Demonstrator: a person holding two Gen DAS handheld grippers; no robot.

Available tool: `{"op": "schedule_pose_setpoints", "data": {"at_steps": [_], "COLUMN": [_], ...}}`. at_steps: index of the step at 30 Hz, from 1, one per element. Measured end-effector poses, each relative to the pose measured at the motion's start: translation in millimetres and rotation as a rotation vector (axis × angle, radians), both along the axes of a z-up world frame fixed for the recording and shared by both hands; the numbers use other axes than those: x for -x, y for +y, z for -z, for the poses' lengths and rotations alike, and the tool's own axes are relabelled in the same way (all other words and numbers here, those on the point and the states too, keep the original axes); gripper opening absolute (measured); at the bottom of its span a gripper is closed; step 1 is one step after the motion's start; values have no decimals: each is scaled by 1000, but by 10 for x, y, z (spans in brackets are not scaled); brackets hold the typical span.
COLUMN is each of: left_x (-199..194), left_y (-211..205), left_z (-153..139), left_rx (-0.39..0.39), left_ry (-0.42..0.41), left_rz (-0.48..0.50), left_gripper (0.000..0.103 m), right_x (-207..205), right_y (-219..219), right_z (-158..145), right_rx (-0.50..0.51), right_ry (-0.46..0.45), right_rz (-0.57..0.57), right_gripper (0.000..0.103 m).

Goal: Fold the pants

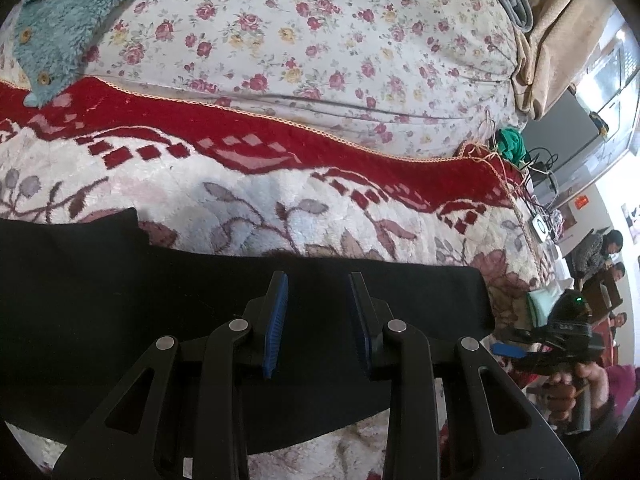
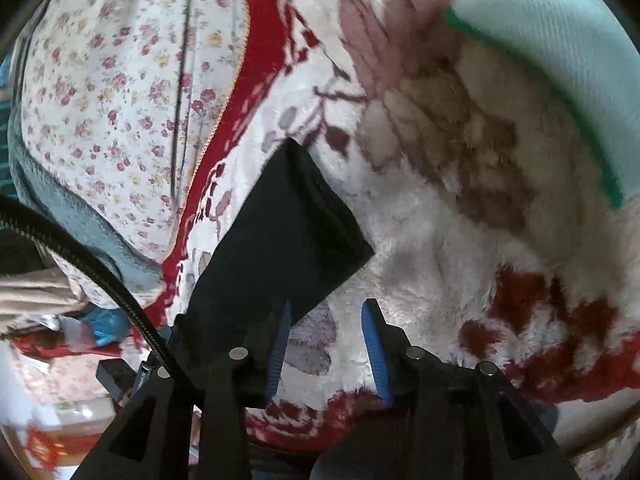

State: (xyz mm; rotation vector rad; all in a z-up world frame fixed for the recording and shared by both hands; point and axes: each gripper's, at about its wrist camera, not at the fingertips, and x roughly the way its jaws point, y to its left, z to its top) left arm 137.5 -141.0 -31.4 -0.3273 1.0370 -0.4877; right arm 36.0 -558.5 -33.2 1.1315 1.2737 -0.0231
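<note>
Over the bed, the left gripper (image 1: pixel 318 280) hovers with jaws partly apart and nothing between them, above the black pants (image 1: pixel 200 300) spread flat on the plush red-and-white blanket (image 1: pixel 280 208). The right gripper (image 2: pixel 326 312) stands open and empty beside the pants' corner (image 2: pixel 288 220), with a floral quilt (image 1: pixel 320 40) beyond.

The pants (image 1: pixel 240 320) lay flat on the plush blanket (image 1: pixel 280 208), whose far edge overlapped the flowered quilt (image 1: pixel 320 48) behind it. A fleece garment (image 1: pixel 60 20) rested at the far left (partly on both), with cables (image 1: pixel 540 168) far right.
</note>
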Motion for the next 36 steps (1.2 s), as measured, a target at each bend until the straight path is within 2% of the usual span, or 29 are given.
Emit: {"op": "schedule_pose_setpoints", "data": {"at_steps": [6, 13, 15, 17, 19, 21, 23, 24, 27, 31, 36], "left_x": [-4, 2, 14, 5, -63, -178, -301, -398, -581, -722, -754], "left_y": [35, -11, -48, -127, -305, -634, -953, -1229, -1865, -2574, -3187], "left_z": [16, 64, 64, 58, 16, -130, -233, -266, -230, 40, 294], "left_rx": [-2, -45, -60, -45, -46, -68, -29, 1, 1, -17, -155], "left_ry": [13, 12, 0, 3, 10, -20, -13, 11, 84, 275, 405], "left_rz": [-19, -9, 1, 34, 80, 131, 194, 252, 347, 433, 455], "left_gripper": [28, 28, 28, 28, 28, 28, 28, 28, 28, 28, 28], "right_x": [-78, -204, -237, -234, -229, -255, -261, -251, -237, -220, -256], "right_y": [-73, -121, -116, -114, -124, -108, -112, -111, -101, -75, -8], "right_z": [273, 319, 313, 307, 319, 319, 335, 337, 341, 338, 334], "right_rx": [-65, -103, -131, -132, -131, -114, -120, -120, -105, -61, -3], "right_ry": [-37, -124, -174, -202, -210, -224, -243, -251, -279, -337, -375], "right_rz": [33, 27, 20, 2, -9, -58, -94, -112, -183, -267, -339], "right_gripper": [37, 38, 38, 38, 38, 26, 20, 15, 11, 10, 10]}}
